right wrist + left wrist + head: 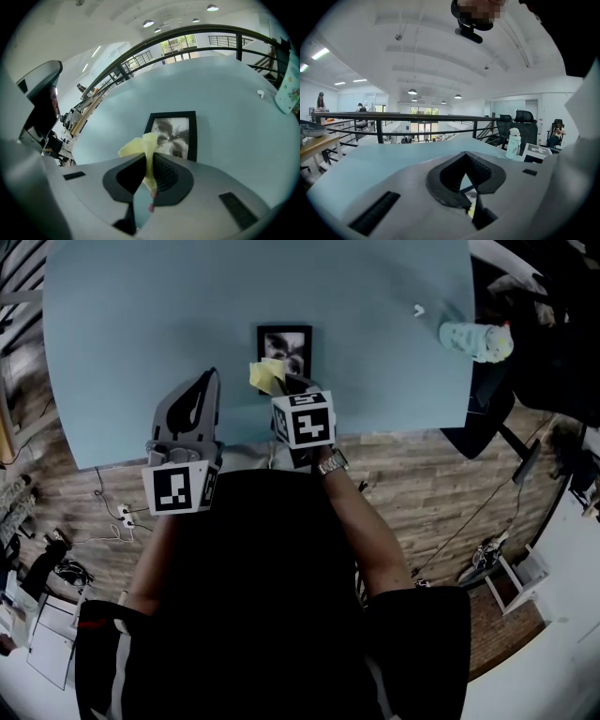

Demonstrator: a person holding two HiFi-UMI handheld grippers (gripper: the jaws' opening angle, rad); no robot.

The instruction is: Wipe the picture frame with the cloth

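The right gripper (150, 159) pinches a small crumpled yellow cloth (139, 144) between its jaws. The cloth hangs over the lower left corner of the black rectangular picture frame (176, 135), but it is not possible to tell whether they touch. The frame lies flat on the pale blue table (141, 324), in the upper middle of the head view, and holds a black-and-white flower photograph. The left gripper (466, 157) hovers to the left of the frame, its jaws pressed together with nothing between them. The white marker cube (305, 420) on each gripper carries only black square patterns. At the upper right of the table lies a pale green printed bottle (475, 340); its print is too small to read. A small white object (418, 309) lies beside it.
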